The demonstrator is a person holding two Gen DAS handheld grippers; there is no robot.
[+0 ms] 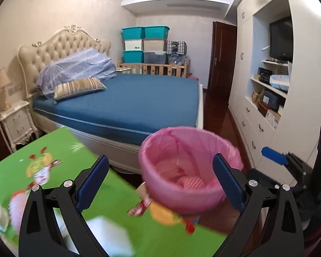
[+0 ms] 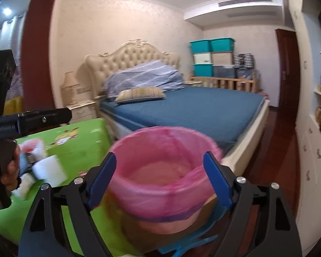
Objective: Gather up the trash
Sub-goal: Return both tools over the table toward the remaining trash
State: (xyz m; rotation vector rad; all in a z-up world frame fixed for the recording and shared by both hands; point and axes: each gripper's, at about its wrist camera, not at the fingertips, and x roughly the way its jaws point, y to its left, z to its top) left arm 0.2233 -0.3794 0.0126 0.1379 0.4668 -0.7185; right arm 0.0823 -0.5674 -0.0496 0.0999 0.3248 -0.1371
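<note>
Biggest thing in the room is the bed (image 1: 139, 98) with its blue sheet, up around 12 o'clock in both wrist views, and it doesn't matter for the job. Next down is the green play mat (image 1: 60, 150) with cartoon prints, spreading from 7 to 9 o'clock in the left view. Then the trash bin (image 2: 160, 171), lined with a pink bag and standing upright with its mouth open to the top. In the right wrist view it sits dead centre, just past the fingertips at 6 o'clock; in the left view it's off toward 4 o'clock, behind that gripper's right finger. So I'd say the right gripper (image 2: 160, 175) is the one lined up with the bin, while the left gripper (image 1: 162, 182) points more at the mat. Something striped pink and white already lies in the bottom of the bin. Both grippers are spread wide with nothing between the pads. Smallest stuff: the leftover trash, a blurry white tissue wad (image 2: 50, 167) at 9 o'clock in the right view and a red-and-white wrapper (image 1: 140, 207) on the mat edge right by the bin. My guess is the left one grabs next since the mat litter is on its side. No writing anywhere that I can actually read, too smeared.
</note>
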